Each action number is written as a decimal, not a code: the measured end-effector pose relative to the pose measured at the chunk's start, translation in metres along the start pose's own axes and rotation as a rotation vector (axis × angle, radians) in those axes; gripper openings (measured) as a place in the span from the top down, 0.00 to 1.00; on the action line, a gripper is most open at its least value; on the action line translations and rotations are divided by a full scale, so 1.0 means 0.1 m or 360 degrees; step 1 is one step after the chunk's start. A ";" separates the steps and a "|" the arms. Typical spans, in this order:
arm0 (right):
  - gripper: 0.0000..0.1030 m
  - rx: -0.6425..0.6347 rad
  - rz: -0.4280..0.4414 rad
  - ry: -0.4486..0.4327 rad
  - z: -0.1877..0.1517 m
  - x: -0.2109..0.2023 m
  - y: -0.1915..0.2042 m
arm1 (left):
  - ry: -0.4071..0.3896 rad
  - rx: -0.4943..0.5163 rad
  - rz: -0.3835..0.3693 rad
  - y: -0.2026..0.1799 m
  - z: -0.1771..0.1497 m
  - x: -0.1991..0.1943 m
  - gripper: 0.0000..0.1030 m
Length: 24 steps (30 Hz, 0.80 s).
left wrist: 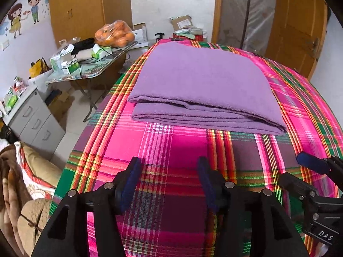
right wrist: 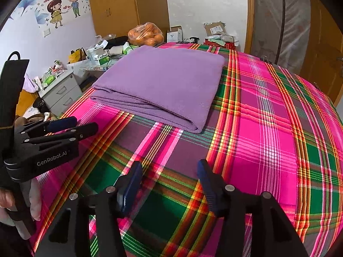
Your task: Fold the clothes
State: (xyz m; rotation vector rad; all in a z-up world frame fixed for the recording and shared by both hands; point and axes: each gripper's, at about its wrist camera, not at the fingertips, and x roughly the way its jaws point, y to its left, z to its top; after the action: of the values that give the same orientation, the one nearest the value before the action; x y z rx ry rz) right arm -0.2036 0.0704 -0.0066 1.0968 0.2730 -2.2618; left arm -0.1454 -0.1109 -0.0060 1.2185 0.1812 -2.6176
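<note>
Two grippers: the left gripper (left wrist: 169,171) and the right gripper (right wrist: 170,174) both had their jaws spread wide, with nothing between them.
Cloth: the purple cloth (left wrist: 201,81) lay folded flat on the plaid bed cover (left wrist: 175,147).
Which way: it sat ahead of both tools, apart from them, with its layered edge facing them.
Long side: it looked to run across, left to right.
Nearer hand: the left one, I think; from the right it lay ahead and off to the left.
</note>
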 end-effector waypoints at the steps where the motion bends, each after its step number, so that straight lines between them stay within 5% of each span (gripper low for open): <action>1: 0.47 0.0000 0.0000 0.0000 0.00 0.00 0.00 | 0.0000 -0.0002 0.0000 -0.01 -0.01 0.00 0.44; 24: 0.46 -0.0005 -0.0004 0.0002 0.00 0.00 0.02 | 0.0001 -0.0004 0.0000 -0.02 0.01 0.00 0.43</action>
State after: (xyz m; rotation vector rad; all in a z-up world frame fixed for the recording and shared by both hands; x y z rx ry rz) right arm -0.2026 0.0691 -0.0068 1.0968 0.2786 -2.2621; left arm -0.1466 -0.1096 -0.0053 1.2187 0.1844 -2.6163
